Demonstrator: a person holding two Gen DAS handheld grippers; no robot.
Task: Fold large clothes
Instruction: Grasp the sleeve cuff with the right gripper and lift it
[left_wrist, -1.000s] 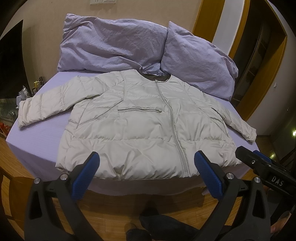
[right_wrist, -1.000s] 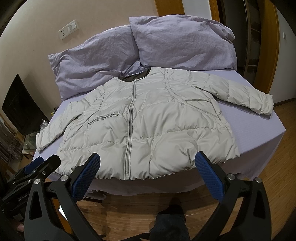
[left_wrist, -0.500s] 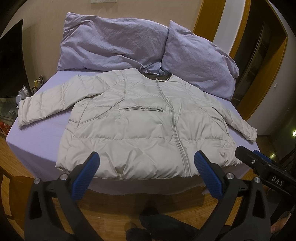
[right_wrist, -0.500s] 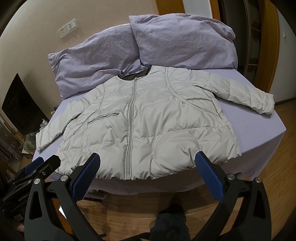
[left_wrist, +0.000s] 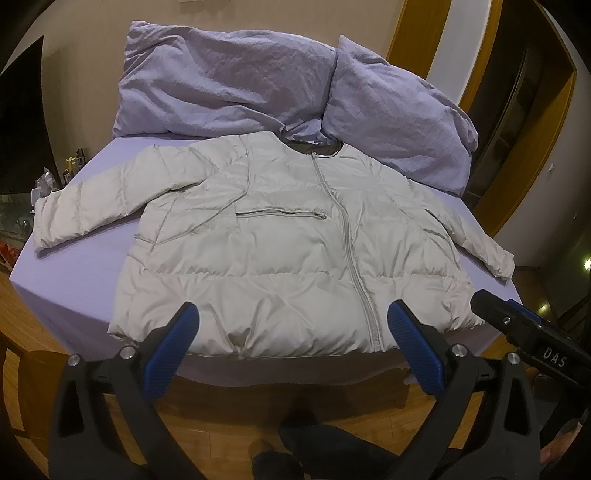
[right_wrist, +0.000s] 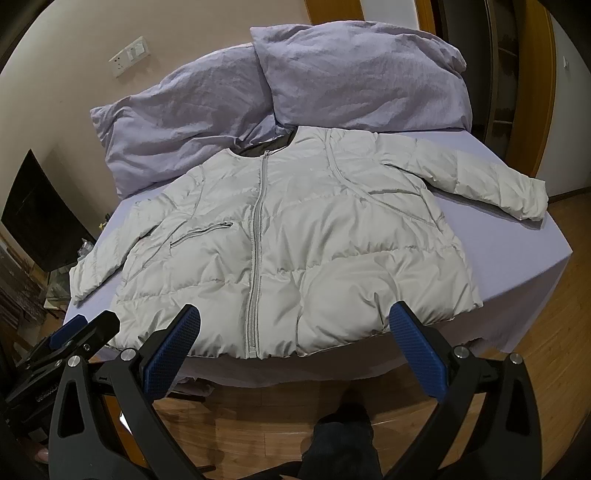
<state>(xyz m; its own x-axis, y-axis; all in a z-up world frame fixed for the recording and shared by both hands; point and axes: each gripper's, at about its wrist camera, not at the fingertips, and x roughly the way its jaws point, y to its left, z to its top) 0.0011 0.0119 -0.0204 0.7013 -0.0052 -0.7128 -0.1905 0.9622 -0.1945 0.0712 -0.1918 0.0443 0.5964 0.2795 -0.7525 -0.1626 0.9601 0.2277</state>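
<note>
Lying flat and face up on the lavender bed (left_wrist: 70, 280), the pale grey puffer jacket (left_wrist: 280, 258) is zipped closed, collar toward 12 o'clock and hem at the bed's near edge toward 6 o'clock. Both sleeves are spread out. In the left wrist view one sleeve (left_wrist: 92, 206) runs out toward 9 o'clock and the other sleeve (left_wrist: 476, 240) angles toward 3 o'clock, cuff close to the bed's side edge. A chest pocket zipper (left_wrist: 280, 213) sits just left of the front zipper (left_wrist: 351, 251).

Two lavender pillows lean against the wall at 12 o'clock: large pillow (left_wrist: 221, 85) toward 11 o'clock, smaller pillow (left_wrist: 399, 114) toward 1 o'clock. The jacket collar touches their lower edges.

Left gripper (left_wrist: 293, 328): jaws wide apart, blue pads (left_wrist: 171, 350) holding nothing, hovering at the foot of the bed just short of the hem. Not in contact with fabric.

Right gripper (right_wrist: 294, 328): jaws likewise spread, blue pads (right_wrist: 417, 350) empty, above the floor at the hem edge. Not touching the jacket.

Each gripper shows in the other's view: the right one at 4 o'clock in the left wrist view, the left one at 8 o'clock in the right wrist view.

Wooden floor (right_wrist: 258, 424) below the bed. A wall socket (right_wrist: 129, 55) at 11 o'clock in the right wrist view. A dark screen (right_wrist: 40, 218) stands at 9 o'clock beside the bed.
</note>
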